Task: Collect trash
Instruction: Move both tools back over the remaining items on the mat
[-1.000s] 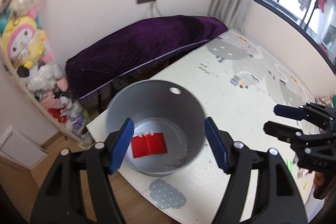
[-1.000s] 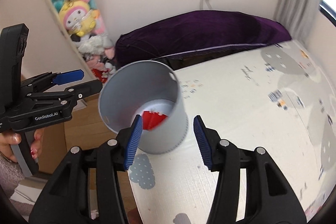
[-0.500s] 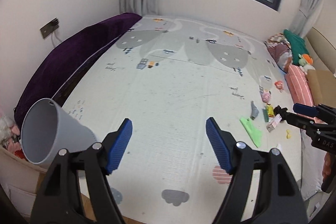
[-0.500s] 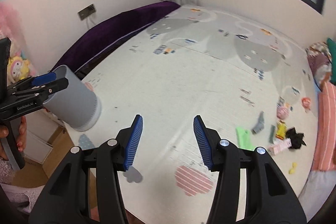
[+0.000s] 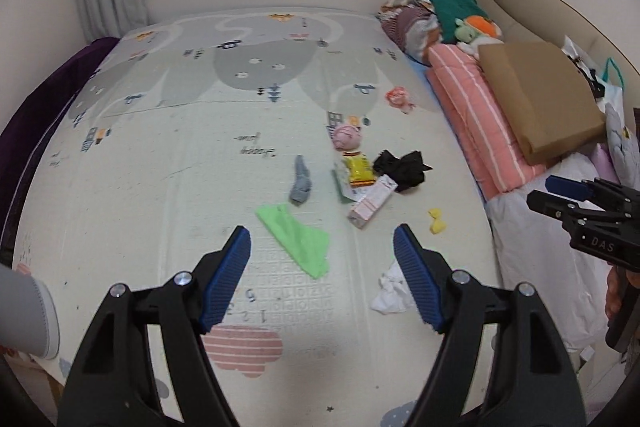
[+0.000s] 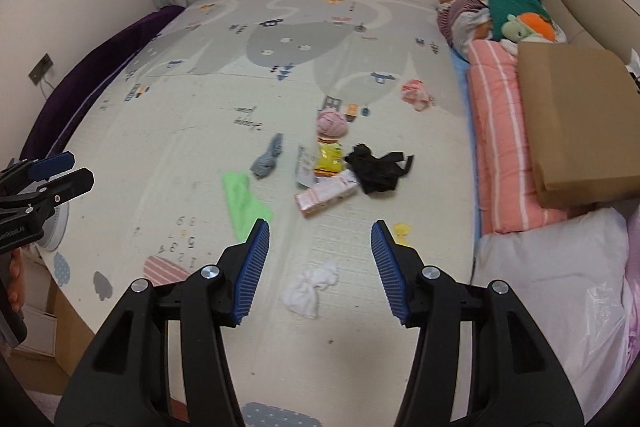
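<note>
Trash lies scattered on the play mat (image 5: 168, 155): a green scrap (image 5: 298, 239), a grey sock (image 5: 301, 181), a pink carton (image 5: 372, 203), a yellow wrapper (image 5: 360, 169), a black crumpled piece (image 5: 402, 167), a white tissue (image 5: 392, 293) and a small yellow bit (image 5: 436, 223). My left gripper (image 5: 322, 279) is open and empty above the mat's near edge. My right gripper (image 6: 318, 267) is open and empty above the white tissue (image 6: 310, 287). The grey bin (image 5: 28, 315) stands at the far left edge.
Folded pink striped bedding (image 5: 476, 123), a cardboard box (image 5: 540, 99), pillows and soft toys (image 5: 476, 27) line the right side. A purple cover (image 6: 92, 83) runs along the left wall. A pink ball (image 6: 331, 123) and a pink wrapper (image 6: 416, 95) lie farther back.
Both grippers have swung right from the grey bin with the red piece inside it to face the scattered trash. The bin is now at the left edge.
</note>
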Motion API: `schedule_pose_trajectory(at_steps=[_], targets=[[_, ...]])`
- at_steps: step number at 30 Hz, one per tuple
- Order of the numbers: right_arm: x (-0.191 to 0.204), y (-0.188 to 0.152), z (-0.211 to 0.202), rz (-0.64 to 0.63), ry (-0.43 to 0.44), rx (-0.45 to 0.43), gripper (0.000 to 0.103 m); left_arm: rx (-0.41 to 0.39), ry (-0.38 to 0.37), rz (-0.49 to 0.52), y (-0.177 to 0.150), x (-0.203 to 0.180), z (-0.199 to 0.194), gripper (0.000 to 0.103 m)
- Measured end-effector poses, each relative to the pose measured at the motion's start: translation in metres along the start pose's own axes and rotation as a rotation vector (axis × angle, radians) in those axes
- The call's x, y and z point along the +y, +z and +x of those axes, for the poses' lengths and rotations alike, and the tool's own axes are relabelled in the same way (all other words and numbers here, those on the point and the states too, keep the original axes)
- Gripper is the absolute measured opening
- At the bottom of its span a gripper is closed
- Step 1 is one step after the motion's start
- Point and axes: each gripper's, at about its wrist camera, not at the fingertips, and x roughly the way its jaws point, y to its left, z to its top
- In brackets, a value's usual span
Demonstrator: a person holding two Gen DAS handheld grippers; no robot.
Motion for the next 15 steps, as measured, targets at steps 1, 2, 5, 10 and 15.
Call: schedule_pose_trajectory(at_steps=[1, 2, 5, 10, 15], targets=[[-0.011, -0.005, 0.008, 0.012, -0.004, 0.012, 0.053, 0.011, -0.006, 0.027, 0.001, -0.013, 0.012, 0.074], [-0.024, -0.011, 0.015, 0.022, -0.007, 0.023, 0.053, 0.024, -0.011, 0.051, 0.001, -0.023, 0.024, 0.074], [-0.049, -0.030, 0.044, 0.040, -0.026, 0.060, 0.053, 0.061, -0.033, 0.104, -0.004, -0.052, 0.059, 0.074], [-0.081, -0.057, 0.109, 0.094, -0.055, 0.103, 0.053, 0.140, -0.081, 0.132, -0.029, -0.084, 0.125, 0.074], [-0.103, -0.074, 0.177, 0.147, -0.053, 0.114, 0.053, 0.206, -0.098, 0.142, -0.058, -0.104, 0.191, 0.074]])
